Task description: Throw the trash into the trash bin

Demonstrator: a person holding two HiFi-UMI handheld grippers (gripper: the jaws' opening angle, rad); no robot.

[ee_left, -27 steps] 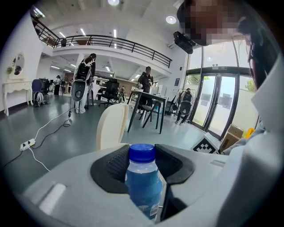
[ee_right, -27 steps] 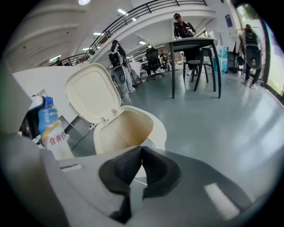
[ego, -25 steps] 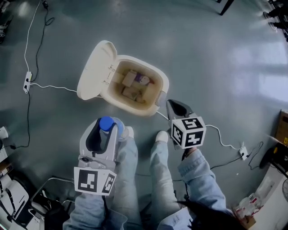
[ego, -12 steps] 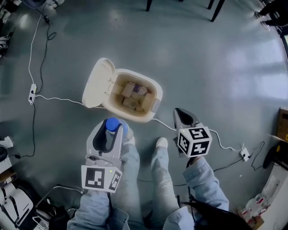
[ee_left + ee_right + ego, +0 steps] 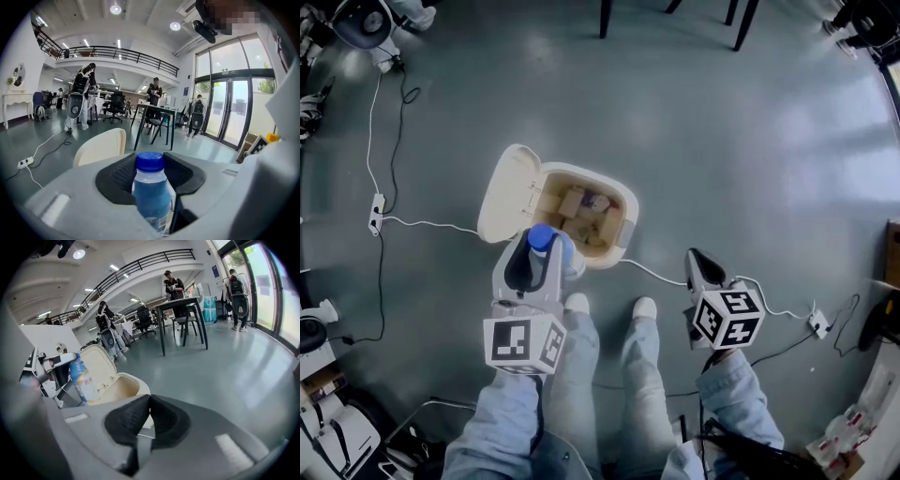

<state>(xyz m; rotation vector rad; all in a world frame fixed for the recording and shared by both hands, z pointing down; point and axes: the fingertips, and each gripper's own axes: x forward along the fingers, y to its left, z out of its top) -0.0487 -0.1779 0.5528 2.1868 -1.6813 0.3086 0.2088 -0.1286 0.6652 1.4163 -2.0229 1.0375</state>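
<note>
**Left tool** (image 5: 534, 255): pinched on a clear plastic bottle (image 5: 546, 246) with a blue cap. The pads pressed the bottle's body from both sides, and the cap end pointed away from the hand. In the head view the bottle overlapped the near rim of the trash bin (image 5: 624, 214), on the lid side (how high it was above the rim could not be told).

**Right tool** (image 5: 697, 264): jaws pressed together with the dark pads meeting and nothing between them. It was held to the right of the bin and apart from it, over bare grey floor (image 5: 769, 141).

**Trash bin:** cream, standing on the floor, with its hinged lid (image 5: 508, 191) swung fully open to the left. Several small cartons (image 5: 579, 208) lay inside, one with a purple patch.

**Bottle, second sighting:** the right gripper view showed it roughly upright in the left tool. It stood in front of the raised lid, and its label faced the camera (print too small to read).

**Floor items:**
- A white cable (image 5: 427, 223) ran from a power strip (image 5: 376, 214) toward the bin.
- A second cable (image 5: 661, 274) led off from the bin's right side.
- The person's two pale shoes (image 5: 577, 303) stood just short of the bin, side by side, below light jeans.

**Background:**
- Dark furniture legs (image 5: 605, 17) showed at the top edge of the head view.
- Both gripper views showed a desk (image 5: 180, 303) with chairs, and people standing near it.
</note>
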